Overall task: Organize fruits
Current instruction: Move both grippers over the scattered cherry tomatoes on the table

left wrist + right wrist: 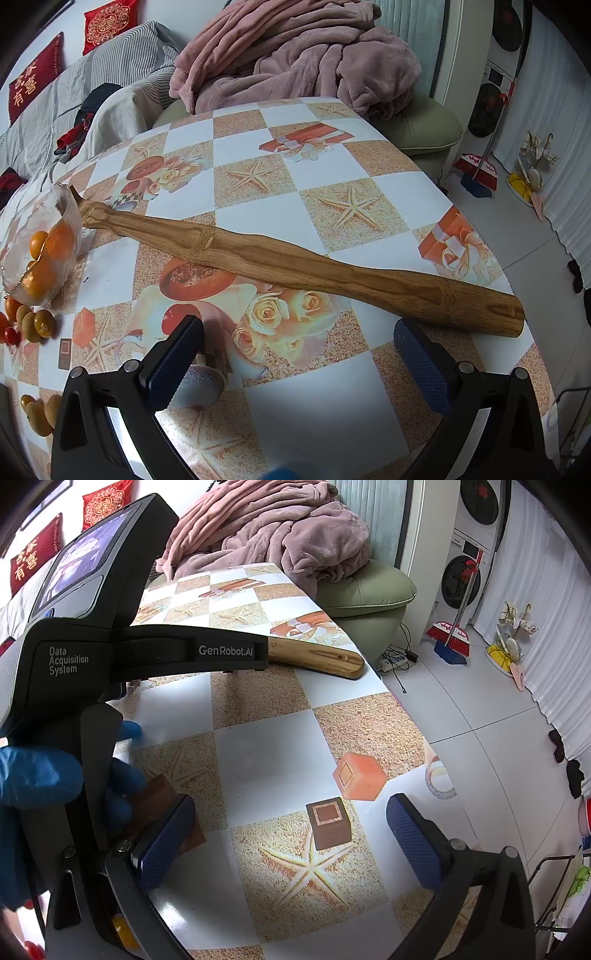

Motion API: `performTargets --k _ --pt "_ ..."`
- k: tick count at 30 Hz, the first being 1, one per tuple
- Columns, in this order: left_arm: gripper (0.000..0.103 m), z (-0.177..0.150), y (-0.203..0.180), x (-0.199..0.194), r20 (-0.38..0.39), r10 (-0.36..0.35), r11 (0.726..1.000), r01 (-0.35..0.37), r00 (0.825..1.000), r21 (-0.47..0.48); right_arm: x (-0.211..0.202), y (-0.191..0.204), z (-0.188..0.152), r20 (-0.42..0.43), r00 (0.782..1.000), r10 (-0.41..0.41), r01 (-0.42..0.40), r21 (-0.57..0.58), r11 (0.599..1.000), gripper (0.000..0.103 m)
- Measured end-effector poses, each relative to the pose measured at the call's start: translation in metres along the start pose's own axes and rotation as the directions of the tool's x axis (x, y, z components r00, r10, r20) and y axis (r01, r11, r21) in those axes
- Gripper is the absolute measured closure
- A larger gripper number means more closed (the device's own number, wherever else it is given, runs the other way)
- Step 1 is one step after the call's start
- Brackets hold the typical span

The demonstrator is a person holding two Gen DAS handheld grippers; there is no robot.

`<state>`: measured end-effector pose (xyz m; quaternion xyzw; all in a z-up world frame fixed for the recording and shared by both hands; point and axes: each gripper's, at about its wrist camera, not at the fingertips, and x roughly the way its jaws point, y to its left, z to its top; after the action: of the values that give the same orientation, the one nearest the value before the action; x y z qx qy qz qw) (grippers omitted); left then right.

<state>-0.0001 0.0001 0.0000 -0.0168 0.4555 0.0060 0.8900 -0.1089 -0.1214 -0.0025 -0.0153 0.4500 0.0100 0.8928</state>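
Both grippers [295, 354] [291, 840] wide, empty; we swing left toward loose fruit [37, 325], grip gently, drop in bowl [55, 221]

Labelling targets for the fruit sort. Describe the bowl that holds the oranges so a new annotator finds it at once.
Start at the table with the checked starfish-and-rose cloth, then follow the long wooden stick to its thin end at the far left edge. There sits the clear glass bowl with oranges inside. The small brownish and red fruits near it lie loose on the cloth.
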Motion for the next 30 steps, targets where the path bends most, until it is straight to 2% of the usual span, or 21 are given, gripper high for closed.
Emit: performTargets --k 2,5,9,11,14,18,23,30 --pt "0.000 0.000 0.000 0.000 -0.001 0.001 1.000 -0.001 1.000 0.007 0.000 0.000 0.000 0.006 1.000 -0.002 0.002 -0.003 1.000 0.000" --pt "0.000 0.002 0.003 -0.005 -0.044 0.005 0.999 -0.003 0.999 0.045 0.000 0.001 0.004 -0.049 0.999 0.000 -0.001 -0.024 1.000 0.000" --pt "0.000 0.010 0.021 -0.035 0.009 -0.014 0.999 0.013 1.000 0.047 0.003 0.004 0.012 -0.126 0.992 -0.016 0.011 -0.043 0.999 0.000" --pt "0.000 0.012 0.040 -0.058 0.019 -0.034 0.999 0.034 0.999 0.031 -0.007 0.004 0.008 -0.130 0.991 0.003 -0.008 -0.039 0.999 0.000" --pt "0.000 0.002 0.068 -0.087 0.014 -0.014 1.000 0.013 1.000 0.007 -0.020 0.010 0.011 -0.151 0.989 0.009 -0.015 -0.043 0.999 0.000" --pt "0.000 -0.021 0.113 -0.110 -0.052 0.041 0.998 -0.043 0.998 -0.043 -0.035 0.020 0.012 -0.194 0.980 0.054 -0.062 -0.035 0.997 0.000" --pt "0.000 -0.061 0.149 -0.120 -0.156 0.117 0.991 -0.124 0.981 -0.040 -0.038 0.040 0.016 -0.280 0.948 0.151 -0.160 -0.010 0.987 0.000" --pt "0.000 -0.097 0.168 -0.128 -0.240 0.117 0.990 -0.132 0.964 -0.049 -0.052 0.063 0.011 -0.320 0.933 0.161 -0.185 -0.046 0.982 0.000"
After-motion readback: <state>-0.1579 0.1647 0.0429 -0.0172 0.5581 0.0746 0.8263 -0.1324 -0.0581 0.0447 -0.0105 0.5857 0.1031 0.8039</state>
